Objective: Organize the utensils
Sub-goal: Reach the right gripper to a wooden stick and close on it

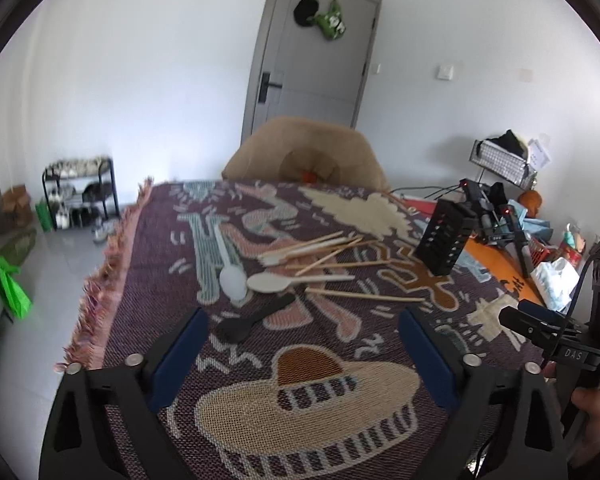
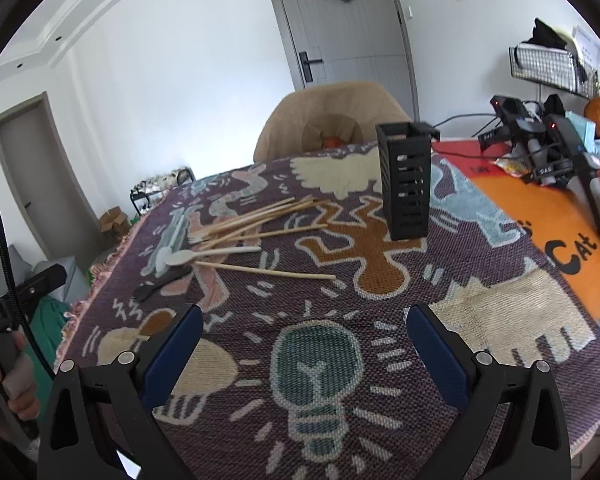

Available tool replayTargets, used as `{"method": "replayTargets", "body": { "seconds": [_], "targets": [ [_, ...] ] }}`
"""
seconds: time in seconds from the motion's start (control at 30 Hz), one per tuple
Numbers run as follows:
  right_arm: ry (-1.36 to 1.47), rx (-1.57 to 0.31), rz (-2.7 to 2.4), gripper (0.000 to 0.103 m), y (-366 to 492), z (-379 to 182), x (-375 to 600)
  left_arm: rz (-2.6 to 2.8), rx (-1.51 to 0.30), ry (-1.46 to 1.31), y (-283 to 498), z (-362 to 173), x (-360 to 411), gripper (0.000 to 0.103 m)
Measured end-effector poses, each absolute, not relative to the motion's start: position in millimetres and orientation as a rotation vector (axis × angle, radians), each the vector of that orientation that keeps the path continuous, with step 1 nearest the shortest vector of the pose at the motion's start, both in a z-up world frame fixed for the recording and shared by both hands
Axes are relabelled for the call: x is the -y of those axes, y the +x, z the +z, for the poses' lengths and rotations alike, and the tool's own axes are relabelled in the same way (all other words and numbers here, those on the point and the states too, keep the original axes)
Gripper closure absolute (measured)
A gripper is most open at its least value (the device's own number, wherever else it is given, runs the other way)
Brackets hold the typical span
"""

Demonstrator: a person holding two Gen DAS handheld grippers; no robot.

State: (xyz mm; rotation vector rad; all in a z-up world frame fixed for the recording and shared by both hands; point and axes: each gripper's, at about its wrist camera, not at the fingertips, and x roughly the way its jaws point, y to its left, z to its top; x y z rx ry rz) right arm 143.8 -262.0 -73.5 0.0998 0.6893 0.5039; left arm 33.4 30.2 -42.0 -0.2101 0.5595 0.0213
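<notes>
A pile of utensils lies on the patterned cloth: several wooden chopsticks (image 1: 332,258) (image 2: 260,220), a beige spoon (image 1: 270,282) (image 2: 188,257), a white spoon (image 1: 232,278) (image 2: 162,258) and a black spoon (image 1: 244,322) (image 2: 152,289). A black slotted utensil holder (image 1: 446,238) (image 2: 406,182) stands upright to the right of the pile. My left gripper (image 1: 302,330) is open and empty, just short of the black spoon. My right gripper (image 2: 304,326) is open and empty, nearer than the pile and the holder.
The cloth (image 1: 312,396) (image 2: 380,320) covers a table whose left edge has a fringe (image 1: 100,280). A tan chair (image 1: 304,156) (image 2: 332,116) stands behind the table. Black camera gear (image 2: 540,140) and clutter (image 1: 556,272) fill the right side.
</notes>
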Motion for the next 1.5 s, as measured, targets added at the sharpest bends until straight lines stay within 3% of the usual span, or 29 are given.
{"method": "replayTargets", "body": {
  "seconds": [0.37, 0.63, 0.77, 1.17, 1.33, 1.5],
  "targets": [
    [0.085, -0.789, 0.555, 0.018, 182.7, -99.5, 248.6, 0.020, -0.660, -0.235, 75.8, -76.6, -48.3, 0.032],
    [0.050, -0.836, 0.575, 0.019, 202.3, -113.2, 238.5, 0.060, -0.764, -0.209, 91.3, -106.5, -62.5, 0.036],
    [0.032, -0.873, 0.598, 0.032, 213.6, -119.8, 229.7, 0.077, -0.804, -0.245, 96.5, -119.4, -73.1, 0.041],
    [0.007, -0.943, 0.658, 0.038, 244.6, -133.7, 217.0, 0.067, -0.850, -0.357, 116.8, -135.1, -85.2, 0.047],
    [-0.056, -0.950, 0.672, 0.042, 255.5, -133.5, 209.5, 0.060, -0.852, -0.404, 120.3, -135.4, -88.9, 0.058],
    [-0.124, -0.949, 0.715, 0.043, 262.7, -134.0, 198.7, 0.074, -0.844, -0.440, 118.1, -137.1, -94.6, 0.075]
  ]
}}
